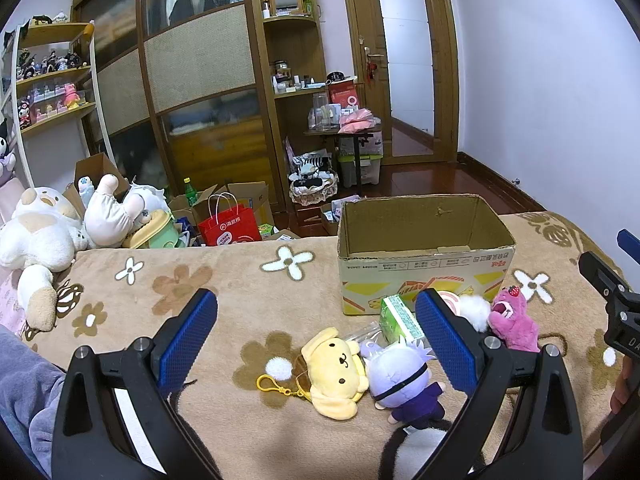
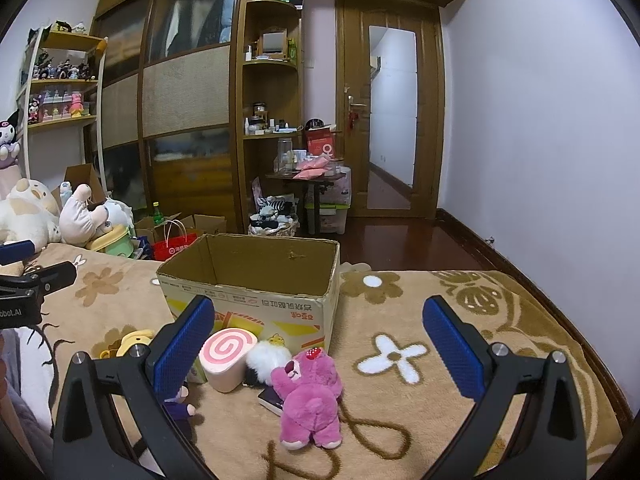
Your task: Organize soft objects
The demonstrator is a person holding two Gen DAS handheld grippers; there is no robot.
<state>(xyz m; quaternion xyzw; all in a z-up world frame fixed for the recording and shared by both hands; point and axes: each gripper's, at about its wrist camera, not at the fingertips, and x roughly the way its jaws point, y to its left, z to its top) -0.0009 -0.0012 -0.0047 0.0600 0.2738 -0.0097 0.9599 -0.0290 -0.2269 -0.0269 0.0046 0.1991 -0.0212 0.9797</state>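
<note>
On the bed, over a tan blanket [image 2: 420, 304] patterned with flowers, an open cardboard box [image 2: 256, 280] stands upright with nothing visible inside it. The soft objects lie grouped on the blanket in front of the box's near printed side.

Left gripper [image 1: 316, 336]: jaws spread wide, holding nothing. It hangs above the blanket. Between and just beyond its blue pads lie a yellow dog plush [image 1: 336, 372] with a yellow clip, and a pale-haired doll [image 1: 396, 380] in a dark outfit, touching each other. A green carton [image 1: 400, 318] lies behind them, near the box.

Right gripper [image 2: 320, 344]: jaws spread wide, holding nothing. It hangs above the blanket. A pink bear plush [image 2: 310, 396] lies face down between its pads, closer to the left one. A white furry ball [image 2: 266, 360] touches the bear's head. A pink swirl-roll plush [image 2: 226, 358] lies just beside the ball, near the box wall. A small dark object, partly hidden under the bear, cannot be identified.

Beyond the bed's left end, large white plush toys [image 1: 44, 232] are piled. A red paper bag [image 1: 230, 226] stands on the floor past the bed edge.
</note>
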